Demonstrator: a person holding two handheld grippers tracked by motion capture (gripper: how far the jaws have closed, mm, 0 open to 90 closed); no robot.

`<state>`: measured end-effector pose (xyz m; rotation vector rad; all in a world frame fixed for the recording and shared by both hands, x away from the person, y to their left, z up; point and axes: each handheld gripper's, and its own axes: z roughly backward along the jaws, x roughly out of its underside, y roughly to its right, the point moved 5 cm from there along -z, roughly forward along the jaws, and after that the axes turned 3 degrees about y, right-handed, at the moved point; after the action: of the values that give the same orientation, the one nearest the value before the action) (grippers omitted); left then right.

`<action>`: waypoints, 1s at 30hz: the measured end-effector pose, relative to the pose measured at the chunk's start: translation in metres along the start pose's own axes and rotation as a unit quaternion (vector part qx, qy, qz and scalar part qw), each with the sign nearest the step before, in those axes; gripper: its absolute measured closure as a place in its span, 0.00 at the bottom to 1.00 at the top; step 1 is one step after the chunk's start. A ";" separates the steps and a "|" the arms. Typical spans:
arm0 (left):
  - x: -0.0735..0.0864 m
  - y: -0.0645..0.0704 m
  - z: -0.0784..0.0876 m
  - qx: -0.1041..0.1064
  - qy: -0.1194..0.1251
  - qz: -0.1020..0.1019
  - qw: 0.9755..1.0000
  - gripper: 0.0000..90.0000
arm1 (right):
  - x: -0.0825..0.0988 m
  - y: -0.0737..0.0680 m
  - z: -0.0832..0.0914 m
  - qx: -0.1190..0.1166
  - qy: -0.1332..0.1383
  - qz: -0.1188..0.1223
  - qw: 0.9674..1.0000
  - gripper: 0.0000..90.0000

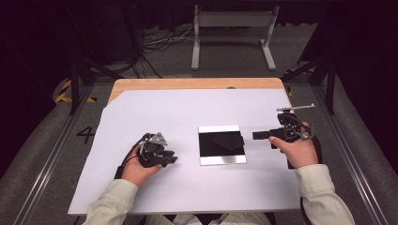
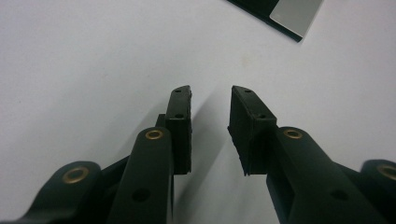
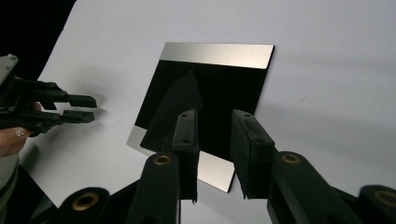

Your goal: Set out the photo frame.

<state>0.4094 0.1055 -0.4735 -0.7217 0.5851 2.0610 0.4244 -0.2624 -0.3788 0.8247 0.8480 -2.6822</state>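
A square plate [image 1: 222, 158] with a black middle and silvery strips along its near and far edges lies flat at the middle of the white sheet. On its right half rests a dark flat angular piece [image 1: 228, 139]. My left gripper [image 1: 172, 159] sits low at the plate's left, open and holding nothing. Its own view has the jaws [image 2: 211, 91] parted over bare white, with a corner of the plate [image 2: 293, 13] at top right. My right gripper [image 1: 256, 136] points at the plate's right edge, open. In its view [image 3: 215, 114] the plate [image 3: 219, 55] and dark piece [image 3: 173, 109] lie just beyond the fingertips.
The white sheet [image 1: 155, 112] covers most of a wooden table [image 1: 187, 84], whose far edge shows bare. A white metal stand [image 1: 232, 21] and cables lie on the floor beyond. Metal rails run along both sides of the table. The left gripper [image 3: 77, 108] appears at the right gripper view's left edge.
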 end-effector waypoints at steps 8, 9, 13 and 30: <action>0.000 0.000 -0.001 0.002 0.000 0.000 1.000 0.78 | 0.001 -0.002 -0.006 -0.014 -0.002 -0.038 0.999 0.76; 0.000 0.000 -0.001 0.002 0.000 -0.001 1.000 0.78 | 0.001 -0.003 -0.007 -0.014 -0.003 -0.043 0.999 0.76; 0.000 0.000 -0.001 0.002 -0.001 -0.002 1.000 0.78 | 0.001 -0.004 -0.011 -0.012 -0.008 -0.052 0.999 0.74; 0.001 0.000 -0.001 0.002 -0.005 -0.005 1.000 0.79 | 0.001 -0.011 -0.029 -0.024 -0.035 -0.103 0.994 0.70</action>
<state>0.4088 0.1051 -0.4750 -0.7091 0.5784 2.0532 0.4323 -0.2371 -0.3940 0.6591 1.0294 -2.8351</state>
